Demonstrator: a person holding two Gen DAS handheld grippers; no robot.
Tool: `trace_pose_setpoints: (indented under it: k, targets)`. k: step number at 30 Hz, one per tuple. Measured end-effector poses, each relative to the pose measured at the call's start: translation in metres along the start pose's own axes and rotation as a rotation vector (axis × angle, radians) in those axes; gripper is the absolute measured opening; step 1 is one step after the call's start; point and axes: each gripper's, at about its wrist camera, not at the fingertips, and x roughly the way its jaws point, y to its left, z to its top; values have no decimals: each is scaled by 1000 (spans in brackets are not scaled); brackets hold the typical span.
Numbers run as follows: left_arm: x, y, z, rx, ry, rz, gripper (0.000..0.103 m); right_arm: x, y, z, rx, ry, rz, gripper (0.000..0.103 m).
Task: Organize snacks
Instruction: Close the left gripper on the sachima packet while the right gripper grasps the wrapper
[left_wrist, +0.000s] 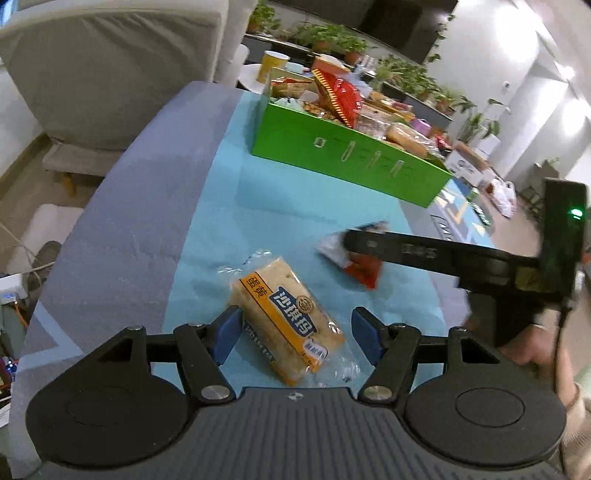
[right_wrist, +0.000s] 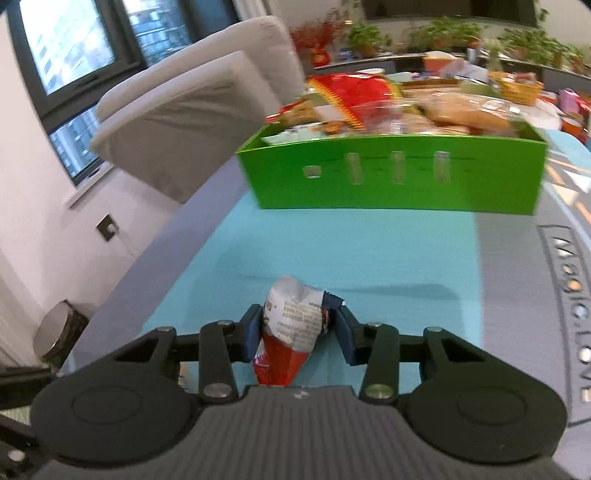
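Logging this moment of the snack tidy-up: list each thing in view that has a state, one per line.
Left gripper: open, astride the yellow cake packet, pads not pressing.
Yellow cake packet: sealed, lying flat on the blue cloth.
Right gripper: shut on the red and white packet.
Red and white packet: crumpled, pinched between the pads.
Green box: open-topped, heaped with snacks.

A pale grey cushioned armchair (left_wrist: 110, 70) stands past the far edge of my table — its blue cloth (right_wrist: 332, 251) lies flat. Potted plants (left_wrist: 332, 37) line a dark ledge. Dark-framed windows (right_wrist: 74, 48) fill the wall — a round bin (right_wrist: 59, 332) sits below.
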Motion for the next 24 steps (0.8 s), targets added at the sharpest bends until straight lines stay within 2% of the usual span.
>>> trace_pose_setpoints:
  k: [3, 6, 7, 8, 9, 14, 18, 24]
  targets:
    - [14, 0, 3, -67, 27, 35, 65, -7, -13, -1, 41, -8, -15, 48]
    - [20, 0, 7, -109, 11, 40, 69, -13, -20, -4, 57, -14, -25, 48]
    - [22, -2, 7, -101, 10, 35, 66, -15, -21, -5, 59, -16, -29, 48]
    - [24, -4, 6, -85, 1, 33, 47, -17, -21, -6, 57, -17, -30, 48]
    - [26, -7, 5, -65, -2, 27, 44, -18, -21, -7, 57, -20, -34, 48]
    - [26, -16, 2, 6, -5, -59, 42, -24, -24, -9, 57, -33, -45, 48]
    - [20, -28, 8, 63, -41, -65, 42, -30, -31, -6, 71, -52, -52, 48]
    - [16, -30, 34, 72, -94, -82, 42, -42, -35, 6, 67, -96, -67, 48]
